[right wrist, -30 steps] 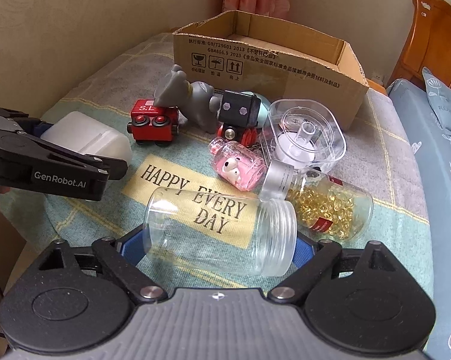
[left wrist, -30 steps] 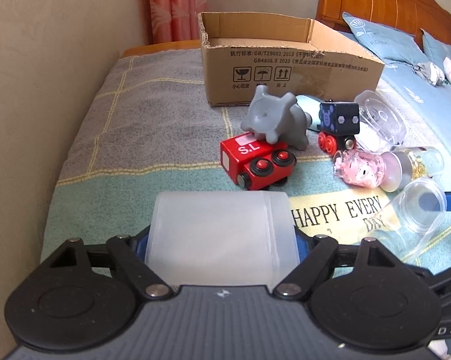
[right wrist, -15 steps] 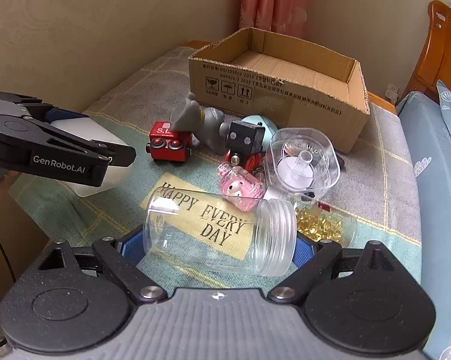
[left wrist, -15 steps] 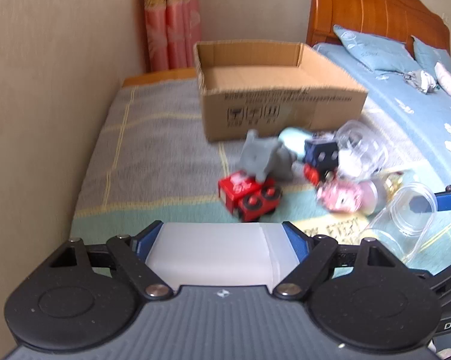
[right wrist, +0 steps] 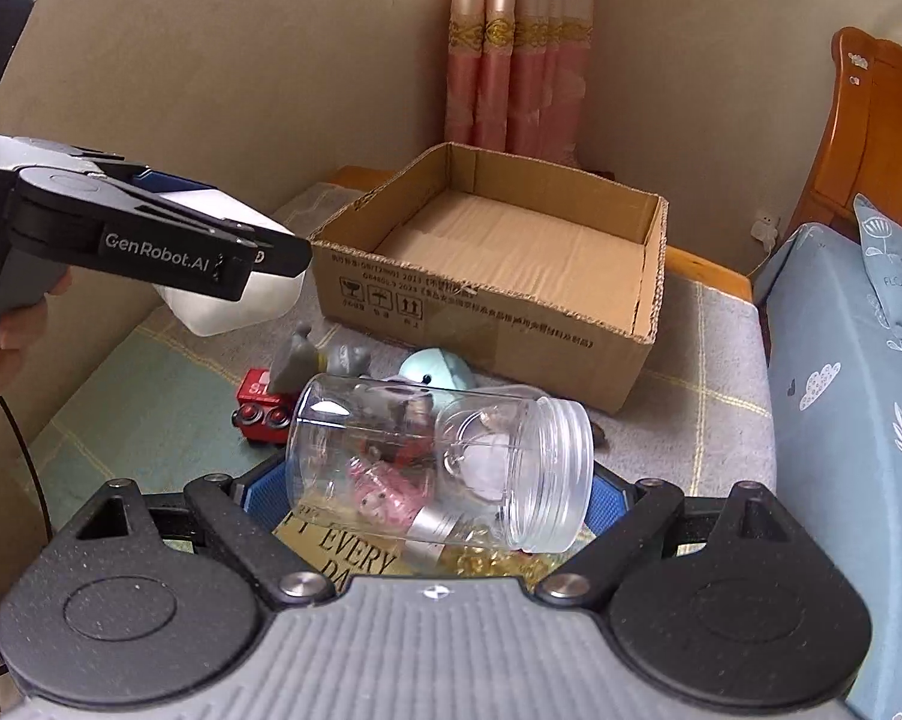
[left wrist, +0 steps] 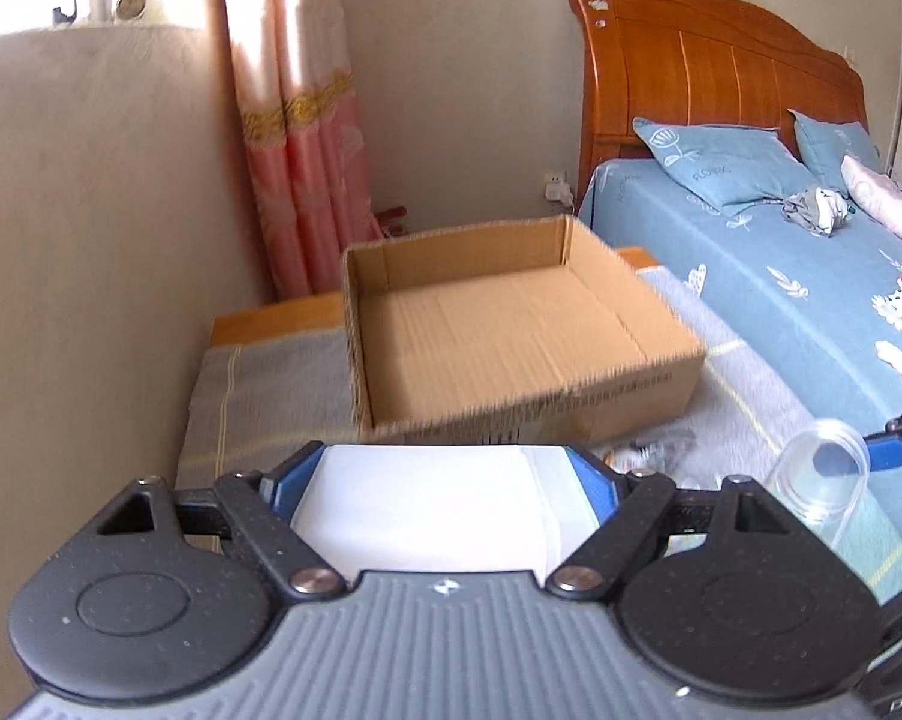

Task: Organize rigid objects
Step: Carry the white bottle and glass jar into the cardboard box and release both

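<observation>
White plastic box [left wrist: 433, 504]: pinched between left gripper [left wrist: 439, 474] jaws; rigid, likely light. Clear plastic jar [right wrist: 439, 456]: clamped crosswise in right gripper [right wrist: 436, 495]; smooth, probably slippery. Cardboard box [right wrist: 493, 258] ahead.

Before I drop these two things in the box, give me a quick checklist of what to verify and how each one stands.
1. Left gripper has a firm hold on the white container: ok, blue pads press both its sides.
2. Right gripper holds the clear jar: ok, it lies sideways between the fingers.
3. Cardboard box has room: ok, nothing shows on its floor.
4. White container is over the box: not ok, it is short of the near wall.
5. Jar is over the box: not ok, it hangs above the toys.
6. Jar lid: cannot tell, none seen.
</observation>
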A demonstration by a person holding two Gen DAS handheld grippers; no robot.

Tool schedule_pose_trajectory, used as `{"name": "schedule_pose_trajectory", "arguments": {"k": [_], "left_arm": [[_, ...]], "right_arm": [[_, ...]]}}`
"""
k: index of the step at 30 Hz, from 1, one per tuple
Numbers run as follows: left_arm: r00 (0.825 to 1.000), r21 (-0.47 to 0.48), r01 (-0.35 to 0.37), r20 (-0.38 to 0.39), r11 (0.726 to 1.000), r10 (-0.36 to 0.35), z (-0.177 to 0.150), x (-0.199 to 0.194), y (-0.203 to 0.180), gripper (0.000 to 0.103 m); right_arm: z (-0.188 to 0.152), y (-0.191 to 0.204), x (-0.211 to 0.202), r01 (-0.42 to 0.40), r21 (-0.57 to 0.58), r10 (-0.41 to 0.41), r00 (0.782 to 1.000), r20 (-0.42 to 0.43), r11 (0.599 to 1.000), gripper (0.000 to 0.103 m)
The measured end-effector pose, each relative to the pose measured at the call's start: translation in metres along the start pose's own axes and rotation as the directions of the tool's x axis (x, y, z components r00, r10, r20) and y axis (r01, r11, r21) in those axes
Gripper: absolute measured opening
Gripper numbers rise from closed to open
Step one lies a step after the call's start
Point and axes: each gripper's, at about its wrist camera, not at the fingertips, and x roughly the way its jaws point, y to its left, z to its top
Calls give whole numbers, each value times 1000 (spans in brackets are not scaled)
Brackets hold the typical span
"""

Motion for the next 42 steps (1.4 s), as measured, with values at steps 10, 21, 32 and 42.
{"name": "schedule_pose_trajectory", "arguments": {"k": [10,21,32,42], "left_arm": [[1000,46,-10,17,999,9,71,60,-11,83],[998,47,-54,-9,997,54,118,128,-7,83],[998,-2,-62,-28,998,62,114,139,13,95],[998,-60,-66,-12,996,65,70,78,25,97]], "right_arm": [[42,-44,18,21,41,-23,999,45,999,95],[73,-74,39,30,63,-34,997,64,998,95],[80,-84,48,28,92,-33,998,58,995,95],[98,-84,60,27,91,-32,998,57,995,95]]}}
